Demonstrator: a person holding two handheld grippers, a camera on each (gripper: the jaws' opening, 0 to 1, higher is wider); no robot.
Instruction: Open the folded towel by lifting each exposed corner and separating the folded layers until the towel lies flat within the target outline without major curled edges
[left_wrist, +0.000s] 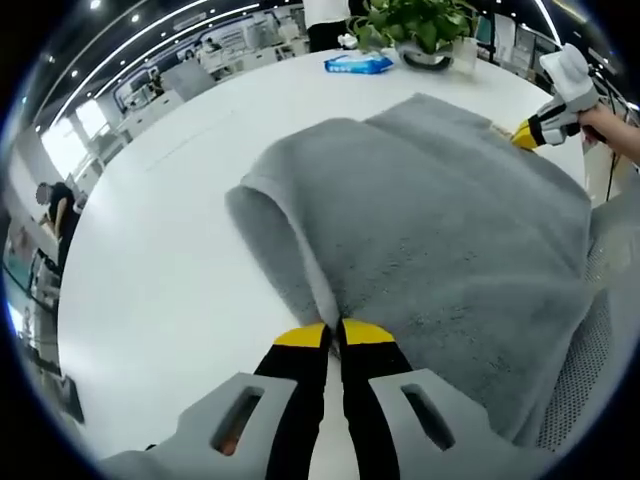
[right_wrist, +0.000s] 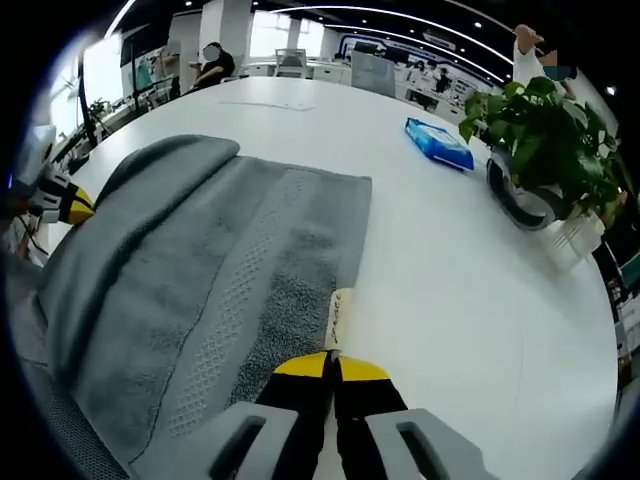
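White table (left_wrist: 180, 250) around towel (left_wrist: 450, 230) edges

Right tongs (right_wrist: 331, 367) clamped on grey towel (right_wrist: 230, 270) edge.

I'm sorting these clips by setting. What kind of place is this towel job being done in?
Probably an open-plan office or lab: a large white table under long ceiling light strips, desks with seated people behind, and a potted plant on the table by the grey towel.

Ahead of my right tool I see a blue wipes packet (right_wrist: 438, 141) on the white table (right_wrist: 470, 300), just beside a potted plant (right_wrist: 535, 135).
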